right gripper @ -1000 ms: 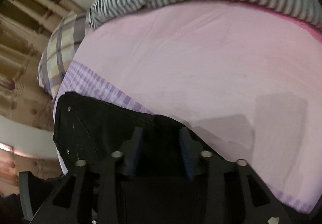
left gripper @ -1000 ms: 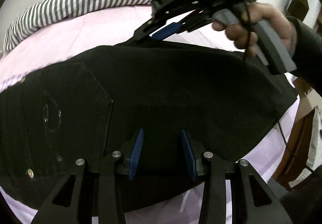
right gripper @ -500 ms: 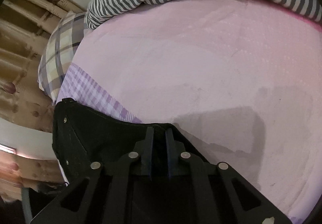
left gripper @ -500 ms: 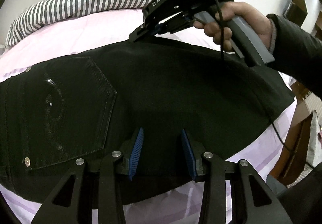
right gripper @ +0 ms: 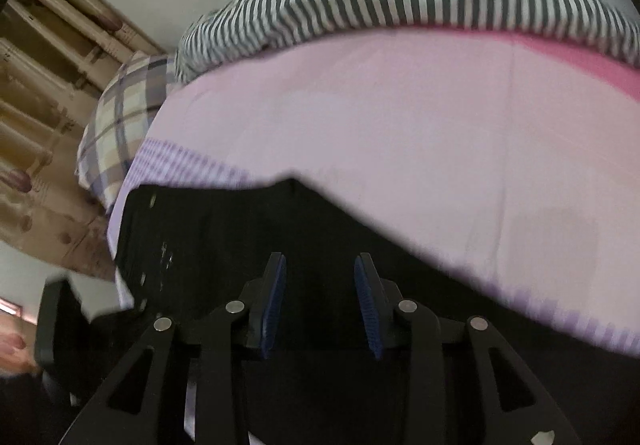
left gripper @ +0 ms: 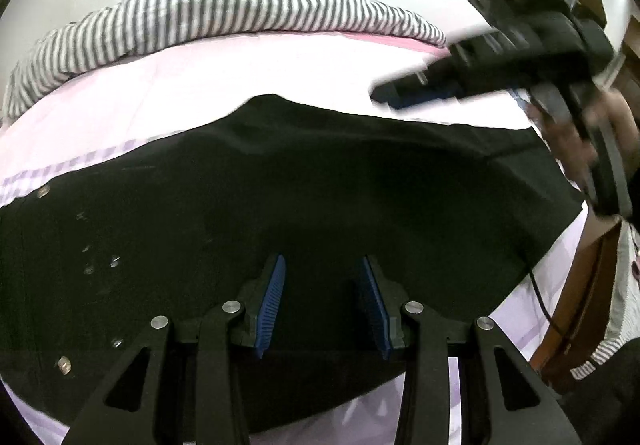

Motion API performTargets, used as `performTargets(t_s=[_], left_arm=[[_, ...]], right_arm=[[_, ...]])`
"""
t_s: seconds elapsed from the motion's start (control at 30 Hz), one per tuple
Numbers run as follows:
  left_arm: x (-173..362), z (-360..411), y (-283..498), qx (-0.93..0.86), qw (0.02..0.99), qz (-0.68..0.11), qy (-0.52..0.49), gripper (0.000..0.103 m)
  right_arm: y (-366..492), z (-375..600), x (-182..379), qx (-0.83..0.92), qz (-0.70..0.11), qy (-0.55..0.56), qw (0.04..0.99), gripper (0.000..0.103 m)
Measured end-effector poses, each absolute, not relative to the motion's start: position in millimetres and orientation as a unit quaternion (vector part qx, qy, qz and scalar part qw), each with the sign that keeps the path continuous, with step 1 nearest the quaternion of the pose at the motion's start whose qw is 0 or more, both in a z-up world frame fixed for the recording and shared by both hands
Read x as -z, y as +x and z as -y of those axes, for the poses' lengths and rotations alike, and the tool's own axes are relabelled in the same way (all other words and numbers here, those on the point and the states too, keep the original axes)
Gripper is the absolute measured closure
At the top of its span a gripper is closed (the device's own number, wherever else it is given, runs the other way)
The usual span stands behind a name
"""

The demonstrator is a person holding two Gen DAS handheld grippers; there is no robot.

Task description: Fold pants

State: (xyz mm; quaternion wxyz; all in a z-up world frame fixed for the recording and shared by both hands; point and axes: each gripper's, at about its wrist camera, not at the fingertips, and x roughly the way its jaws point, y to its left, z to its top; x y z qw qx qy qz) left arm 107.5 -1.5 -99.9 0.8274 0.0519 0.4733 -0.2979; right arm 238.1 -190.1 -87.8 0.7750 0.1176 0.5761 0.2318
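Right gripper point(left gripper: 404, 95) let go of the pants' far edge and pulled away, its jaws opening and empty.
Black pants point(left gripper: 320, 205) lay folded on the pink bed sheet point(left gripper: 200, 85); left gripper point(left gripper: 323, 305) hovered open above them.

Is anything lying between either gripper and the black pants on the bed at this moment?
Nothing visible does. The pants lie flat on the pink sheet, bare cloth right under the left gripper. The right gripper, its jaws opening and empty, hangs over the pants too. The striped bedding sits well behind.
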Motion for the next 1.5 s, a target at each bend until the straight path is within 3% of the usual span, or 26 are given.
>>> performTargets(t_s=[0.17,0.23,0.53,0.63,1.03,1.23,1.5], left_arm=[[108,15,112,0.303,0.811,-0.497,0.058,0.062],[105,15,107,0.303,0.813,-0.492,0.065,0.062],[107,8,97,0.29,0.814,-0.501,0.055,0.062],[104,6,97,0.283,0.816,-0.501,0.048,0.062],[90,55,93,0.326,0.808,-0.485,0.073,0.062],[97,83,83,0.349,0.787,-0.5,0.094,0.062],[106,88,76,0.343,0.776,-0.52,0.1,0.062]], right_arm=[[225,202,111,-0.183,-0.574,0.103,0.791,0.069],[230,213,116,-0.159,-0.56,0.102,0.807,0.077],[228,265,105,-0.108,-0.523,0.182,0.826,0.073],[199,304,87,-0.081,-0.496,0.215,0.838,0.067],[10,533,66,0.175,-0.442,0.33,0.816,0.064],[-57,566,97,0.195,-0.421,0.419,0.781,0.063],[-96,542,111,0.138,-0.364,0.514,0.764,0.065]])
